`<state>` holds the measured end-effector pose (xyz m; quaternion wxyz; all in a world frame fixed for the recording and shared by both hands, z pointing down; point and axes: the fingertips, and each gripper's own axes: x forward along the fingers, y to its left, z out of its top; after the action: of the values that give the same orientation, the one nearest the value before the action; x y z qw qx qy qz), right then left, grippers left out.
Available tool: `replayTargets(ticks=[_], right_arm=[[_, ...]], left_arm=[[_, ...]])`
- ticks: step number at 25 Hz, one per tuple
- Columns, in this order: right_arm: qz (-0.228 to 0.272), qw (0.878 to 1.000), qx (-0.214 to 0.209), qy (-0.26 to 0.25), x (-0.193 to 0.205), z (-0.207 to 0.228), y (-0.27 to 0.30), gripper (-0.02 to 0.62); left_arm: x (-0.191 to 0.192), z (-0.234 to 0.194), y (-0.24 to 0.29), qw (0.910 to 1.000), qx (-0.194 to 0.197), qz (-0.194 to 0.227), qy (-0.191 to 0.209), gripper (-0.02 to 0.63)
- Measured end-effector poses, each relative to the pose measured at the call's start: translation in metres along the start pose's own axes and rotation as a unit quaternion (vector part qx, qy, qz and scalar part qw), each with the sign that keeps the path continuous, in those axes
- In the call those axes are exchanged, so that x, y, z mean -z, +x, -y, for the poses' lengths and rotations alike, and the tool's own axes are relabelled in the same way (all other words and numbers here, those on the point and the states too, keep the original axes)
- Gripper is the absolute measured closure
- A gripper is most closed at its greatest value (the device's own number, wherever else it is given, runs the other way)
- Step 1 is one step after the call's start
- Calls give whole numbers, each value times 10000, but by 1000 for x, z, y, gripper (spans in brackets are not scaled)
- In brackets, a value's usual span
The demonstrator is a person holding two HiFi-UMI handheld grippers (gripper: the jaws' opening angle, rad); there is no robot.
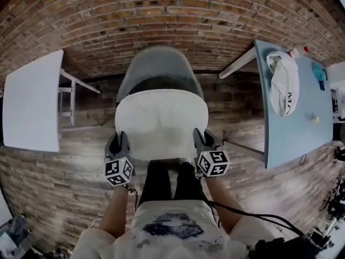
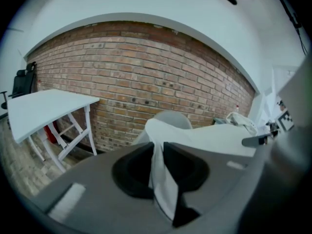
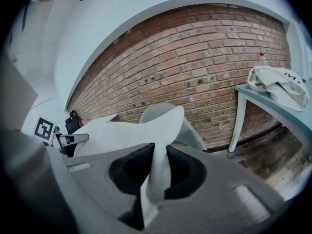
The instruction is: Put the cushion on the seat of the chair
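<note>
The left tool (image 1: 119,140) was clamped on the near left corner of a white cushion (image 1: 161,117), with a fold of fabric pinched between its jaws. The cushion hung between both tools over the seat of a grey chair (image 1: 159,63); whether it touched the seat could not be told. The right tool (image 1: 200,139) gripped the near right corner the same way. The cushion looked light and soft, crumpling where pinched. Corner grips seemed sound, though the loose fabric might slip.
</note>
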<state>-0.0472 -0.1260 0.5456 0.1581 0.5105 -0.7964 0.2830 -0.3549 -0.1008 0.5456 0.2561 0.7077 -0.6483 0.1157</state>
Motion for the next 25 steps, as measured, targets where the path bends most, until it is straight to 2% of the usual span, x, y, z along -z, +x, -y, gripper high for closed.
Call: replayTargets(ticks=[5,14,25], right_arm=[[-71,9999,102,-20,19,12,36,545],[-223,9994,260,111,77,47,88,545],[-524,9981,198,259,157,79,162,545]], left_arm=[[25,-13,40,9998,98,-145,57,552],[80,-24,99,9995,136,-273,117,552],[165,-50,154,9984,-99,-532,175,552]])
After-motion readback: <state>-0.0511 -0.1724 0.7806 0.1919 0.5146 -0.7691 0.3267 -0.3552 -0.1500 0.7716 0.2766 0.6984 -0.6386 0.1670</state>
